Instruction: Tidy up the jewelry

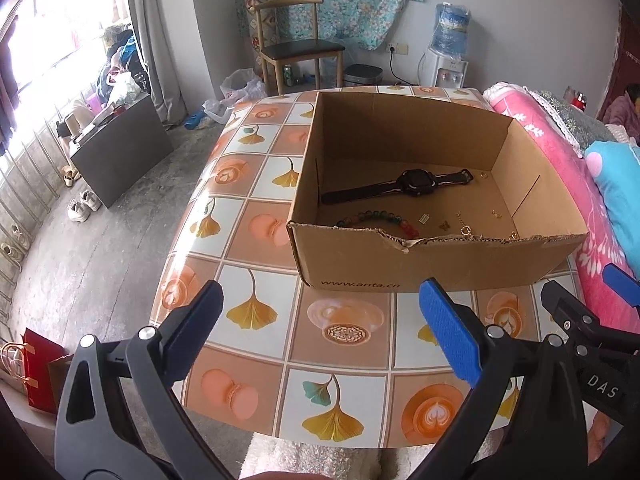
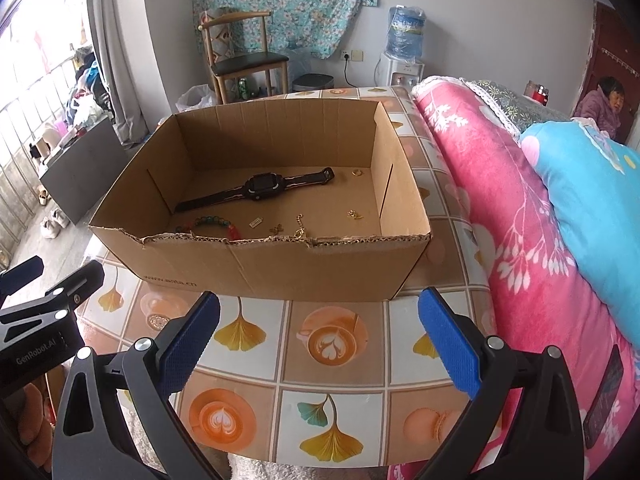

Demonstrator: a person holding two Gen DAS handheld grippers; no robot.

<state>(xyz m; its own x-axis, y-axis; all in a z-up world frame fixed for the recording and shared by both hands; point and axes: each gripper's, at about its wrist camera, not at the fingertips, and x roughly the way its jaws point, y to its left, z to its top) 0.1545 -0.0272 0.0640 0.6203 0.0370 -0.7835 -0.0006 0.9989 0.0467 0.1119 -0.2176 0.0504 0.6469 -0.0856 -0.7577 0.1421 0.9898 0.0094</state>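
An open cardboard box (image 1: pixel 436 264) (image 2: pixel 280 264) stands on the patterned table. Inside lie a black watch (image 1: pixel 404 186) (image 2: pixel 260 188), a coloured bead bracelet (image 1: pixel 380 220) (image 2: pixel 218 224), a gold ring (image 2: pixel 356 173), a gold chain (image 1: pixel 464 224) (image 2: pixel 300 226) and small gold pieces (image 2: pixel 354 214). My left gripper (image 1: pixel 320 328) is open and empty, hovering over the table in front of the box. My right gripper (image 2: pixel 320 336) is open and empty, also in front of the box, to the right of the left one.
The table (image 1: pixel 344 360) has a tiled cloth with leaves and coffee cups. A pink and blue quilt (image 2: pixel 540 220) lies along its right side. A wooden chair (image 1: pixel 296 44), a water dispenser (image 1: pixel 448 52) and a seated person (image 2: pixel 604 108) are beyond.
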